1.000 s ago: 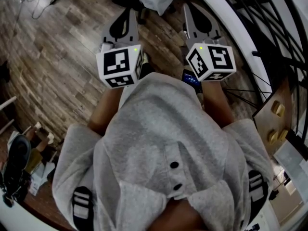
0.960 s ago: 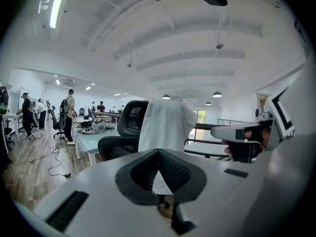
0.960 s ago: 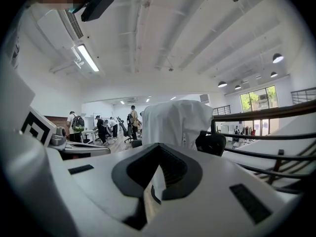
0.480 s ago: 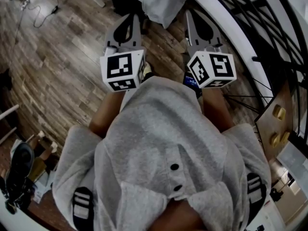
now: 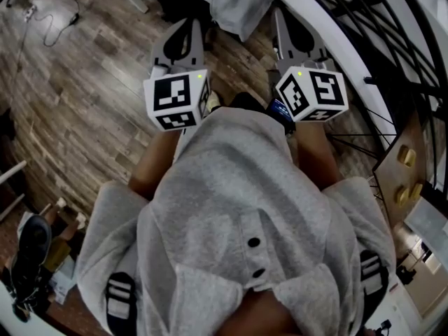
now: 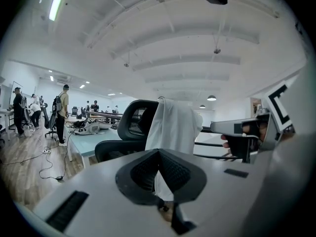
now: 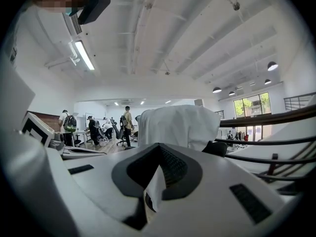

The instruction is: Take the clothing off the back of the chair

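Left gripper (image 5: pixel 187 24), right gripper (image 5: pixel 283 14) side by side, jaws together

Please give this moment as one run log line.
left gripper: jaws shut, empty | right gripper: jaws shut, empty | white garment: draped on chair back, untouched

White clothing (image 6: pixel 174 125), draped over black chair (image 6: pixel 129 125)

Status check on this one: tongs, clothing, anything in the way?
Left tongs shut, empty. Right tongs shut, empty. White garment draped over chair back, not gripped. Nothing seen between tongs and garment.
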### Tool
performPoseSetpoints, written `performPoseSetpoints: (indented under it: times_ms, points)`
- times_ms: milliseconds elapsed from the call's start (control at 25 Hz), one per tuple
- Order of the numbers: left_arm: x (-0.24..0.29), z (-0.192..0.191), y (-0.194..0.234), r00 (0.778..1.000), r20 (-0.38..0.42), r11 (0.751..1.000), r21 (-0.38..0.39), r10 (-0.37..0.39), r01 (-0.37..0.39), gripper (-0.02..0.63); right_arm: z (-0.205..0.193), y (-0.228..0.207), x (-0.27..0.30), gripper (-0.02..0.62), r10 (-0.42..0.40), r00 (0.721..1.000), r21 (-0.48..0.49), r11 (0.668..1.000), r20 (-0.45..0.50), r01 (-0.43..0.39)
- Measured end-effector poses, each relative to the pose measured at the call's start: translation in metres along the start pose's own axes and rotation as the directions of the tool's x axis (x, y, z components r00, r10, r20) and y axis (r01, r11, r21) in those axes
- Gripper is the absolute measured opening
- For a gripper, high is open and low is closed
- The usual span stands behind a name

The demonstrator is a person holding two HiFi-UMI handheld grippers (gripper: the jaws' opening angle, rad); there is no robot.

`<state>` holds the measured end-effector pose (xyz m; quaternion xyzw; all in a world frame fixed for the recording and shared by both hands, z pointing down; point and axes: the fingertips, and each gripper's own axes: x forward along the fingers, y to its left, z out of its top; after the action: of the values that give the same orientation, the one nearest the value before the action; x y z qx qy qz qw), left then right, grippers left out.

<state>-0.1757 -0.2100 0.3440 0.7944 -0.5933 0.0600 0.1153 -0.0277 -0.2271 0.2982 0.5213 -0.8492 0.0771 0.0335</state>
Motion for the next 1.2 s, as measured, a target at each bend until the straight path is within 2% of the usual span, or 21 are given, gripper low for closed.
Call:
performPoseSetpoints:
  times_ms: [800, 840, 920, 1080, 1200]
  points:
    - [-0.005, 0.004, 0.007, 1.000, 0.017, 1.000, -0.015, 0.007, -0.006, 0.009, 0.012, 0.002, 0.005, 0.024, -0.019, 1.000, 0.000, 1.000, 0.025, 0.019]
    - [-0.003, 0.006, 0.006, 1.000, 0.018, 1.000, -0.013, 0.006, -0.006, 0.011, 0.012, 0.001, 0.008, 0.057, -0.015, 1.000, -0.007, 1.000, 0.024, 0.015]
    - [0.000, 0.010, 0.004, 1.000, 0.022, 1.000, -0.008, 0.005, -0.005, 0.009, 0.011, -0.003, 0.014, 0.198, -0.012, 1.000, -0.029, 1.000, 0.015, 0.013]
    - [0.003, 0.013, 0.006, 1.000, 0.025, 1.000, -0.005, 0.015, -0.015, 0.009, 0.004, -0.009, 0.028, 0.356, -0.037, 0.999, -0.083, 0.996, -0.010, 0.036]
    - [0.007, 0.013, 0.009, 0.999, 0.024, 1.000, -0.004, 0.021, -0.021, 0.010, -0.002, -0.014, 0.038, 0.542, -0.026, 0.999, -0.053, 0.998, -0.023, 0.025]
